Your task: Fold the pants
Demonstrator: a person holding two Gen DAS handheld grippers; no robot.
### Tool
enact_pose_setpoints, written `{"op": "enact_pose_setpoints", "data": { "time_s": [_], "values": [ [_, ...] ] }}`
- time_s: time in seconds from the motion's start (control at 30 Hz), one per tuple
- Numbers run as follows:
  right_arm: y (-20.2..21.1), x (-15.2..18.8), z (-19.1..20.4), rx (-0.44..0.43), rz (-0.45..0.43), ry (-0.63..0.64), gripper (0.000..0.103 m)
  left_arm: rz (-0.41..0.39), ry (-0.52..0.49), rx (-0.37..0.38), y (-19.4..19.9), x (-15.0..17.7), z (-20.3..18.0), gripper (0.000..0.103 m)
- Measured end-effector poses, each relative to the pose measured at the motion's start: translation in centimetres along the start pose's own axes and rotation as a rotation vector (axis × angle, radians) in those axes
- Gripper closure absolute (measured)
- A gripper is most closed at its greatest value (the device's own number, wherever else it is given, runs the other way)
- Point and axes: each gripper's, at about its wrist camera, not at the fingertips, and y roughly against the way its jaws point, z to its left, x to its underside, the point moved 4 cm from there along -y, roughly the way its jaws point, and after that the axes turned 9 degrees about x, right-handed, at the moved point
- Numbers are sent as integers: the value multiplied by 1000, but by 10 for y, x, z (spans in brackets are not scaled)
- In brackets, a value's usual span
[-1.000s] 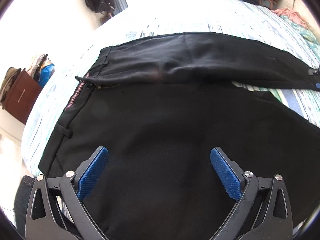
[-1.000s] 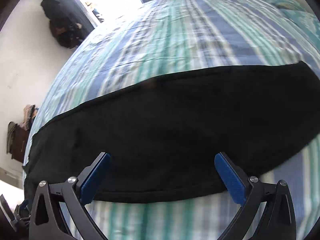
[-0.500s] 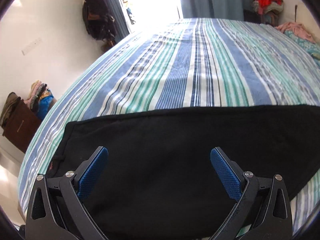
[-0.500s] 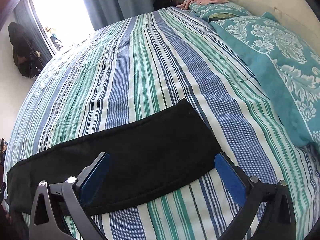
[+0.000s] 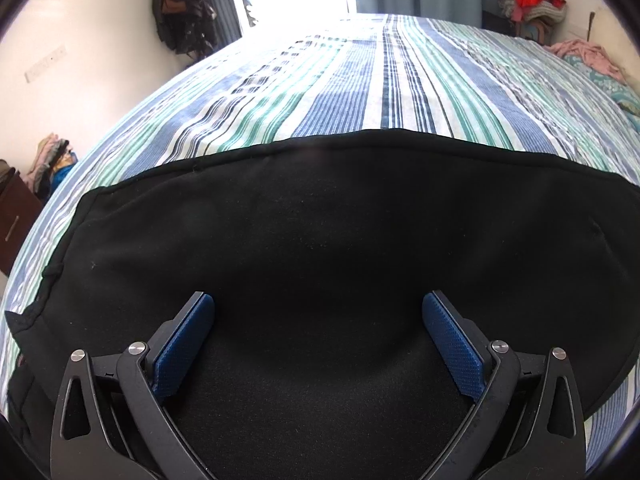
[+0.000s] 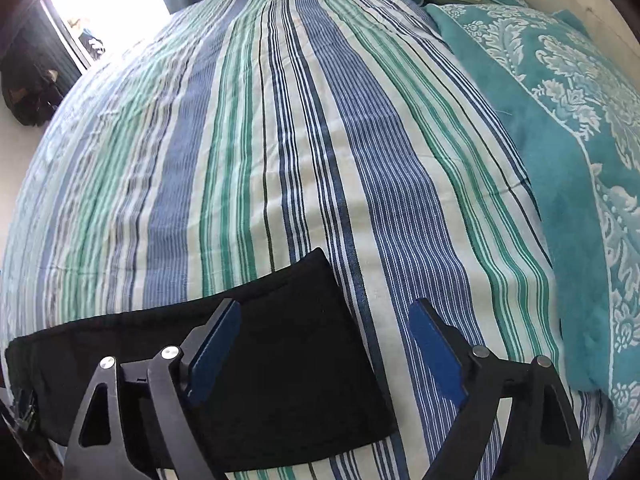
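Black pants lie flat on the striped bed, folded lengthwise with one leg over the other. In the left wrist view the waist end fills the lower half, with a belt loop at the left edge. My left gripper hovers open over this part, holding nothing. In the right wrist view the leg-cuff end of the pants lies at lower left. My right gripper is open and empty, its left finger over the cuff, its right finger over bare sheet.
The blue, green and white striped bedsheet stretches far ahead. A teal patterned pillow lies at the right. Dark bags hang on the wall by the bright window. A clothes pile sits at the far right.
Both grippers pulled back and tilted up. One second ago the two legs lay apart; now one lies over the other. The right view now shows the cuff end.
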Motion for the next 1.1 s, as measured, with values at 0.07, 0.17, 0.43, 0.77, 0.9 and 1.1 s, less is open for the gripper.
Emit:
{"op": "enact_pose_setpoints", "data": {
  "time_s": [0.07, 0.17, 0.43, 0.77, 0.9, 1.1],
  "values": [
    [-16, 1, 9, 10, 13, -6, 37, -4, -2, -3, -2, -1, -1, 1],
    [-19, 7, 15, 9, -23, -13, 91, -7, -4, -5, -2, 1, -1, 1],
    [94, 71, 6, -54, -321, -46, 96, 2, -9, -12, -3, 0, -2, 1],
    [193, 272, -19, -77, -413, -282, 96, 237, -104, -106, 15, -19, -19, 1],
    [183, 330, -17, 15, -336, -284, 97, 244, -139, 5, 72, -4, -27, 1],
    [169, 381, -30, 138, -242, -390, 77, 174, -155, 91, 142, 60, -3, 1]
  ]
}}
